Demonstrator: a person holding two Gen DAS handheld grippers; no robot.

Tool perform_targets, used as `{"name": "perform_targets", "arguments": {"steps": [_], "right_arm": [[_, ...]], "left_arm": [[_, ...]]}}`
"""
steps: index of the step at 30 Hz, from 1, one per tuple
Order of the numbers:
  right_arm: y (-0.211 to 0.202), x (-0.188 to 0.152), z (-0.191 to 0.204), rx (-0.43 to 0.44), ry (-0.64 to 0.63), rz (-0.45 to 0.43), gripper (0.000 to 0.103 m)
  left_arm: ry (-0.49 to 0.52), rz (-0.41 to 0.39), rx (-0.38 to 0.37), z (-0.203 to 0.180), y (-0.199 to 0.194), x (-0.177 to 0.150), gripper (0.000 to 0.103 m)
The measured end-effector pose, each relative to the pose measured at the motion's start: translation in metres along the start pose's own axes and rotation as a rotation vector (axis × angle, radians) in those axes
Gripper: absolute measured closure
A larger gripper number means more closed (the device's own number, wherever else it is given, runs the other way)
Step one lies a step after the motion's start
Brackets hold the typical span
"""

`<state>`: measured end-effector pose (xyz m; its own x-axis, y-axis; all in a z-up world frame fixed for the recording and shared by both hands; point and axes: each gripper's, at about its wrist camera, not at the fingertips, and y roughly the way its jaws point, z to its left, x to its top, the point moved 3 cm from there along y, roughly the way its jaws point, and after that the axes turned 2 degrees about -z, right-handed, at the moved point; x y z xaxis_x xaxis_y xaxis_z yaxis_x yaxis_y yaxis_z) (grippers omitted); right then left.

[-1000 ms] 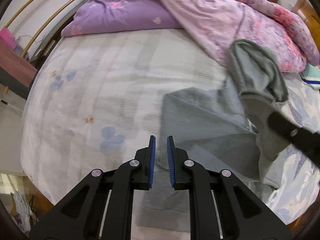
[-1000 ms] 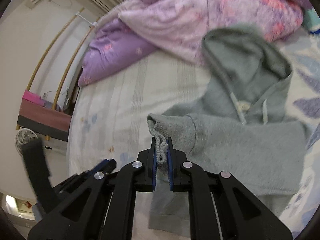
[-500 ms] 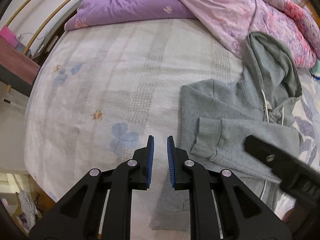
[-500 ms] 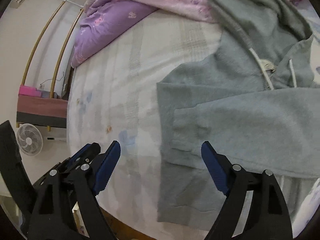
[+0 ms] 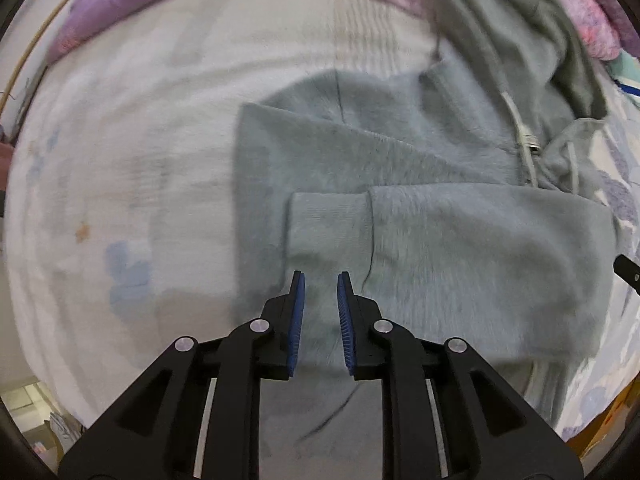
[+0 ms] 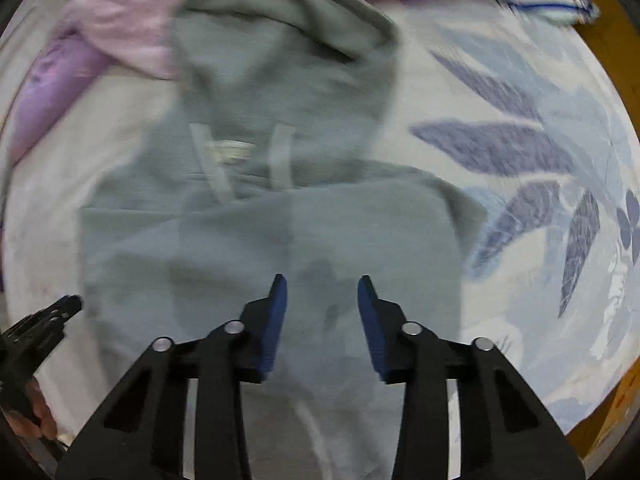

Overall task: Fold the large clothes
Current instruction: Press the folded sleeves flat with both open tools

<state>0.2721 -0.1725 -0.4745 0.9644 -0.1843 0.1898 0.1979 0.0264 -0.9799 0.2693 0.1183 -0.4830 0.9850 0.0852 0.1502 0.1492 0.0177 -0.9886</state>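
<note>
Both views are smeared by motion, the right wrist view worst, so seams and cords on the grey hoodie [image 5: 420, 208] read softly there, and its hem runs out of sight beneath the gripper bodies. On the left, the left gripper [image 5: 321, 304] hangs over the garment with its blue pads a narrow gap apart, nothing between them; whether the tips touch the cloth cannot be told. Just ahead of it lies the ribbed cuff [image 5: 328, 224] of a sleeve folded across the chest. The hoodie lies flat on the pale floral bedsheet [image 5: 120, 160], long axis running away from the cameras, hood [image 6: 280, 40] farthest, against the pink quilt [image 6: 120, 40]. The right gripper [image 6: 322, 304] stands wider apart, empty, over the body.
</note>
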Motion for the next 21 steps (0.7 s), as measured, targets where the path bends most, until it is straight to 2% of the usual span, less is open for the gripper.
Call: {"name": "perform_targets", "arguments": {"steps": [2, 3, 4, 6, 8, 10, 12, 14, 17, 18, 19, 20, 21], "right_arm": [[0.037, 0.015, -0.018, -0.017, 0.016, 0.040, 0.070], [0.053, 0.019, -0.023, -0.029, 0.018, 0.061, 0.071], [0.074, 0.023, -0.028, -0.009, 0.032, 0.105, 0.071], [0.069, 0.026, -0.031, 0.007, 0.044, 0.119, 0.071], [0.050, 0.015, -0.028, 0.012, -0.011, 0.146, 0.071], [0.033, -0.019, -0.029, 0.059, -0.003, 0.233, 0.070], [0.036, -0.053, -0.031, 0.038, -0.046, 0.289, 0.070], [0.051, -0.070, -0.039, 0.044, -0.030, 0.271, 0.069], [0.039, -0.064, -0.044, 0.061, 0.019, 0.280, 0.068], [0.032, -0.060, -0.045, 0.072, 0.029, 0.275, 0.066], [0.023, -0.058, -0.047, 0.092, 0.043, 0.265, 0.052], [0.014, -0.055, -0.050, 0.109, 0.056, 0.251, 0.041], [0.006, -0.053, -0.053, 0.116, 0.062, 0.236, 0.026]], "left_arm": [[-0.011, 0.017, -0.014, -0.004, 0.026, 0.011, 0.086], [-0.017, 0.055, -0.010, -0.006, 0.047, 0.016, 0.087], [-0.021, 0.065, -0.007, -0.007, 0.060, 0.019, 0.088], [-0.016, 0.070, 0.007, -0.008, 0.056, 0.021, 0.090], [-0.010, 0.091, 0.015, -0.007, 0.045, 0.009, 0.090], [0.004, 0.142, 0.015, -0.007, 0.042, -0.011, 0.090], [0.025, 0.144, 0.030, -0.007, 0.041, -0.029, 0.090], [0.031, 0.121, 0.031, -0.007, 0.045, -0.036, 0.090], [0.007, 0.143, 0.038, -0.005, 0.043, -0.031, 0.088], [0.005, 0.137, 0.044, -0.004, 0.036, -0.029, 0.079], [0.011, 0.129, 0.053, -0.004, 0.031, -0.029, 0.070], [0.022, 0.115, 0.083, -0.004, 0.025, -0.029, 0.056], [0.033, 0.105, 0.108, -0.004, 0.019, -0.029, 0.049]]}}
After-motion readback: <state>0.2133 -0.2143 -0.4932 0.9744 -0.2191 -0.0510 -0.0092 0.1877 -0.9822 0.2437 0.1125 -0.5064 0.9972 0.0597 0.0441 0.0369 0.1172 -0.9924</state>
